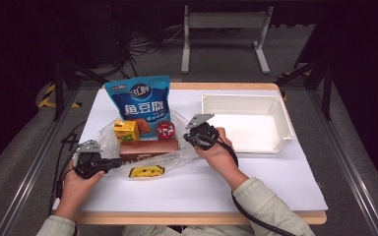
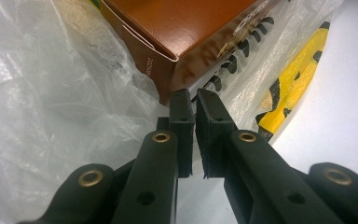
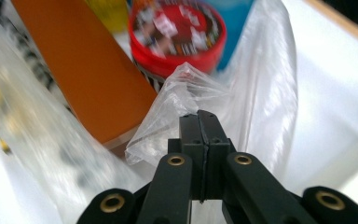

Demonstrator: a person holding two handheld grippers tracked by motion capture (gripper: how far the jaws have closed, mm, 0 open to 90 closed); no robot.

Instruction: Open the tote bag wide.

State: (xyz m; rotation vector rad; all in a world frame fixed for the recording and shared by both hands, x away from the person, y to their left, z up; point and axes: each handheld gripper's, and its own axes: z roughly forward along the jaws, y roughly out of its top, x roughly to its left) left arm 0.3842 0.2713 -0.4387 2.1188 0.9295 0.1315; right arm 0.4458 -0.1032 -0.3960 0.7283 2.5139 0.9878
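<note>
Left gripper (image 2: 195, 100) pinching the near edge of the clear plastic bag (image 2: 65, 93), jaws almost together, brown box (image 2: 177, 28) just ahead of the tips. Right gripper (image 3: 200, 119) clamped on the bag's far edge, jaws pressed together, red tin (image 3: 177, 32) straight ahead, beside the box.

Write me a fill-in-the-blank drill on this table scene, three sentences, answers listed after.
1. Both tongs, the left tongs and the right tongs, are pinched shut on the clear plastic ____.
2. The white tray on the table holds ____.
3. The round tin in the right gripper view has a rim coloured ____.

Missing words: bag; nothing; red
</note>
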